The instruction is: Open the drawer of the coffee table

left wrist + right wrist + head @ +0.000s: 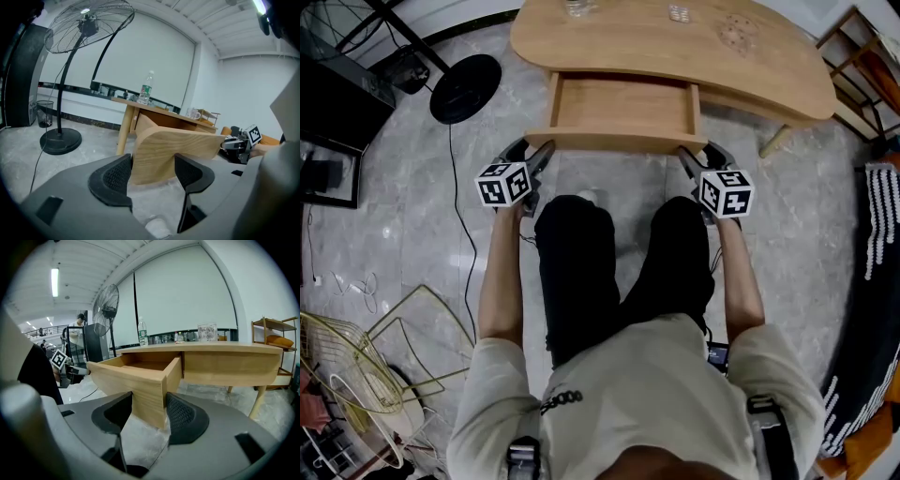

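pale wooden drawer open under curved wooden coffee table | left gripper clamps its left end | right gripper clamps right end

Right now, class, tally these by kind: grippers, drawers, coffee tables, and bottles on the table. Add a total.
grippers: 2 (left gripper, right gripper)
drawer: 1
coffee table: 1
bottle: 1
total: 5

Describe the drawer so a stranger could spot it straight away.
Find the pale wooden coffee table with the rounded top on the grey floor. Under its near edge a shallow drawer of the same wood stands pulled out toward the person. It is the only open box there, and it is empty.
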{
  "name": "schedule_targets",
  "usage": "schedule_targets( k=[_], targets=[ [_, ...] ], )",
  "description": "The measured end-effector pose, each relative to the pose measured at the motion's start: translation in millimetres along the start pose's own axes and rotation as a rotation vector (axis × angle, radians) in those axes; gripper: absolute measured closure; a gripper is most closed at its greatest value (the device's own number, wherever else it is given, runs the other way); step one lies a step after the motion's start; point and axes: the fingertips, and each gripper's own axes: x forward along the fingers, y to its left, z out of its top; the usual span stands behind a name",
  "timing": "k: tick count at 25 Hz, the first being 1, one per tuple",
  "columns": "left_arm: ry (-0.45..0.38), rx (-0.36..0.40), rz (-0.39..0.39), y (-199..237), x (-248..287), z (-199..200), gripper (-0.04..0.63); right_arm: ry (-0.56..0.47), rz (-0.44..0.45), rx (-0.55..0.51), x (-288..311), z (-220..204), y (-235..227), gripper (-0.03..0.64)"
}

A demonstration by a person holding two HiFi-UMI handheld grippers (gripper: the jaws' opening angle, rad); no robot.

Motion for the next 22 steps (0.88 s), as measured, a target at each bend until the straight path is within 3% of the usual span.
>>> schedule_targets(
  k=[7, 19, 22],
  targets=[
    [0.041, 0.005, -0.002, 3, 6, -19, 0.296, 0.030, 0.023, -0.019, 6, -18, 2, 0.389],
    [0.016, -0.014, -0.013, 5, 7, -23, 0.290, 0.032, 0.075, -0.012, 7, -20, -3, 0.386],
    [0.028, 0.001, 0.010, 11, 4, -24, 0.290, 0.048, 0.075, -0.012, -1, -21, -20, 0.345]
  ],
)
